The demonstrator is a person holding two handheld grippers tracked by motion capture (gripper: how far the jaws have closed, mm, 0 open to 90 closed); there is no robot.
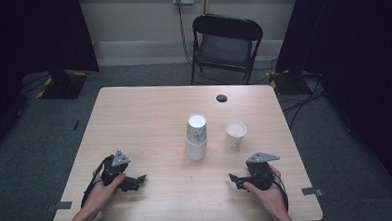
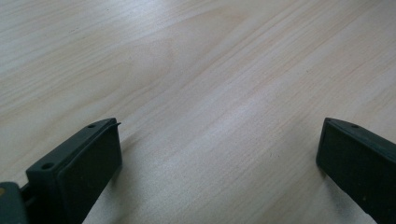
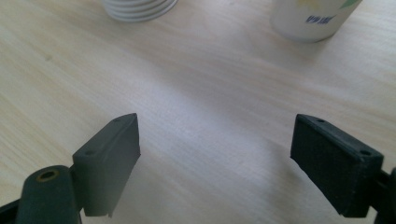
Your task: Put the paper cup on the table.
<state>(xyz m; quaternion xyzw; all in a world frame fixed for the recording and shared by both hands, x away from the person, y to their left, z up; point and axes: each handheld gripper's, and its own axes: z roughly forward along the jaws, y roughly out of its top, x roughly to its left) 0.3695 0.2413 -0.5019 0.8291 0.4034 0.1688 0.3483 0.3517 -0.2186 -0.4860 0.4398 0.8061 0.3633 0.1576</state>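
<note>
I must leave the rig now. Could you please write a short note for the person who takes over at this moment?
Left tongs: open, nothing held, low over the table.
Right tongs: open, nothing held, pointing toward the cups.
Stack of upside-down cups: mid-table. Single upright cup: just right of the stack, apart from it.
Done: nothing gripped yet.
Left: probably go to a cup with the right tongs, which are nearer; the whole cup job remains.

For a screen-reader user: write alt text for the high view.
A stack of upside-down paper cups and a single upright cup stand mid-table. Near the front edge, hands hold the left gripper and right gripper, pointing inward, nothing between their jaws.
</note>
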